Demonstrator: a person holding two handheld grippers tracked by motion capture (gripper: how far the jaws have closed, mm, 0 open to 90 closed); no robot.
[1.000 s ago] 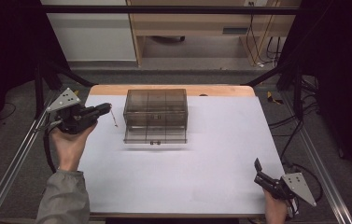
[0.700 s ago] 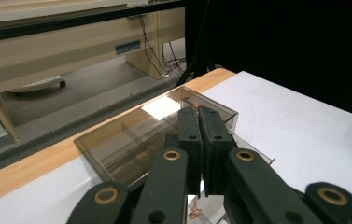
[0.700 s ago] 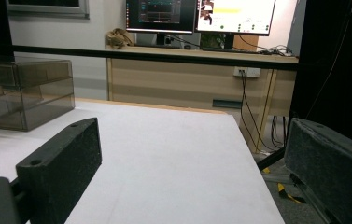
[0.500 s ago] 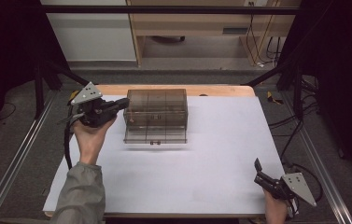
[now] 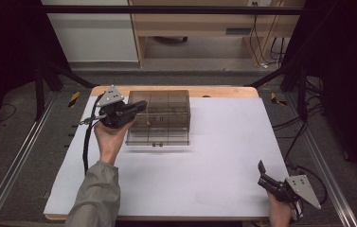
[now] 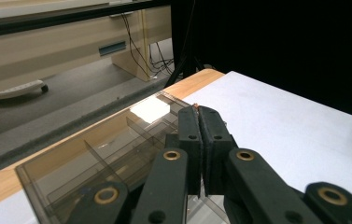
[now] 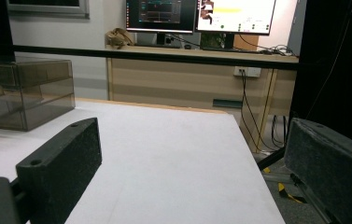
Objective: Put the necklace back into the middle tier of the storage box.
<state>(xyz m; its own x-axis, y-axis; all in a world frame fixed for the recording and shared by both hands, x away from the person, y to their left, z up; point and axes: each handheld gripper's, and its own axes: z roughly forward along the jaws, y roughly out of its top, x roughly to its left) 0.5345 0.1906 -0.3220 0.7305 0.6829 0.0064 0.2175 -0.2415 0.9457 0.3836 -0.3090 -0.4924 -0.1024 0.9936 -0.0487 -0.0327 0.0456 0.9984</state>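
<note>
The left gripper (image 5: 140,106) hangs over the near-left part of a smoky translucent box (image 5: 166,118), its black jaws pressed together on a thin, short stick (image 5: 147,117) with an orange tip; what the stick is made of I cannot tell. Judging from this, the stick is carried but not yet dropped into any divided compartment. The hard-walled, rectangular box sits by the tabletop's (image 5: 204,161) far edge. The right gripper (image 5: 264,176) rests spread near the matte white tabletop's near-right corner.

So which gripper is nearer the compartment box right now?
Left. The left gripper is over the near-left part of the clear compartment box, jaws shut on something thin. The right gripper sits open at the table's near-right corner, well away.
</note>
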